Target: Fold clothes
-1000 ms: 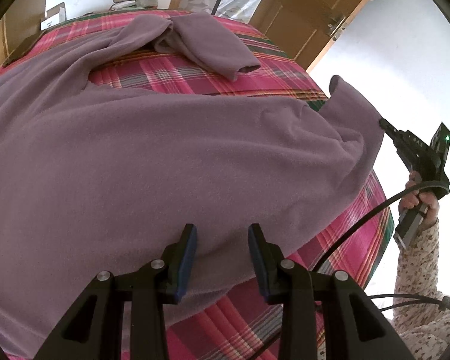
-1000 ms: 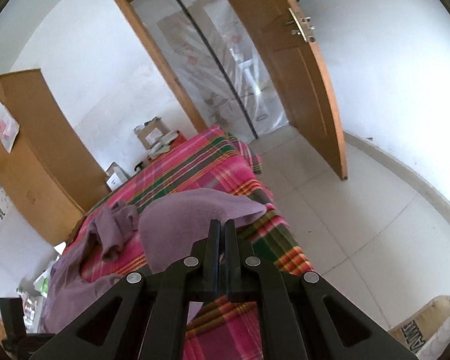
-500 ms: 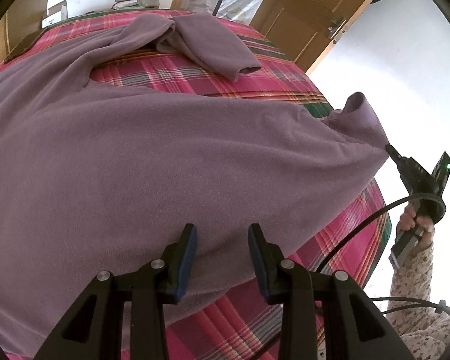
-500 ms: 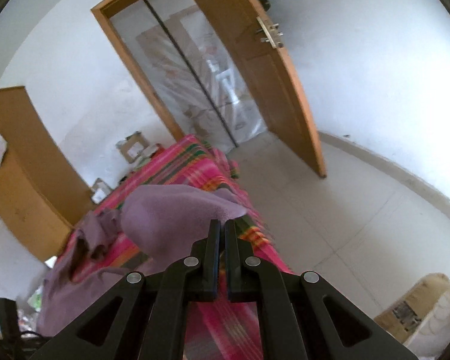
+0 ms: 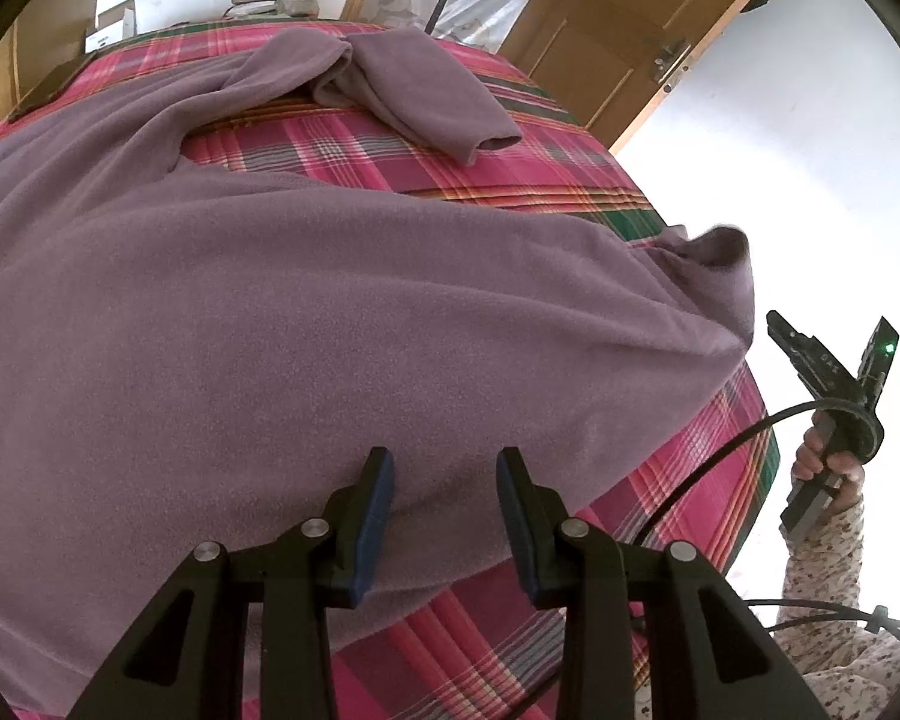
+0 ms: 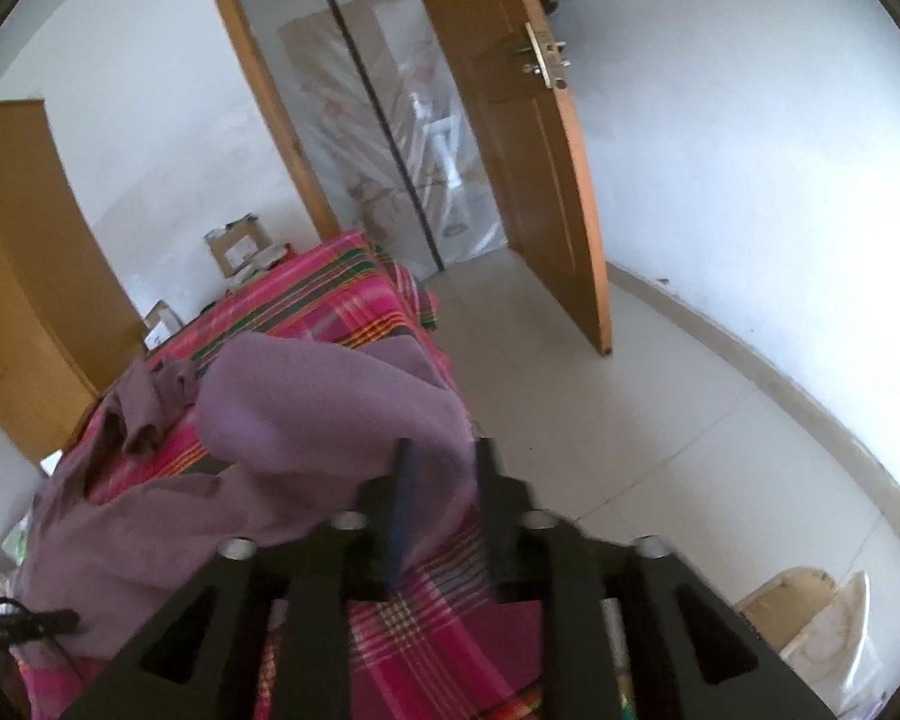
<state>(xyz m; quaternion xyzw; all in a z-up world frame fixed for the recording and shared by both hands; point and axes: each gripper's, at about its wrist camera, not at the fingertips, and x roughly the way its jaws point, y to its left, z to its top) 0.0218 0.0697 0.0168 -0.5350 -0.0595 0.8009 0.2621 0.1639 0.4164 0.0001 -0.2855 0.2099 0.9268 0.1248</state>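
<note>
**Purple fleece top being let go at the bed's corner**

A purple fleece top [image 5: 306,324] is being spread across a bed covered by a pink plaid sheet [image 5: 678,516], with most of its body lying flat and its far sleeve [image 5: 426,96] bunched and folded over near the head of the bed. One corner of the garment [image 6: 330,414] is being draped over the bed's edge, where it is humped up in a loose fold.

The right gripper [image 6: 441,480] is being opened at this corner: its jaws are parting, and a strip of the purple fabric is seen between them, though the pads are no longer pressed on it. In the left wrist view this same gripper [image 5: 777,324] is being held just off the fabric's edge by a hand [image 5: 822,456] in a floral sleeve [image 5: 828,594].

The left gripper [image 5: 444,468] is being held released above the near hem of the top, its blue-padded fingers [image 5: 378,504] standing apart with nothing clamped between them.

Beyond the bed, a wooden door [image 6: 510,138] is being left ajar on a plastic-draped doorway, cardboard boxes [image 6: 237,246] are being kept against the white wall, and a wooden cabinet [image 6: 24,276] is standing beside them
</note>
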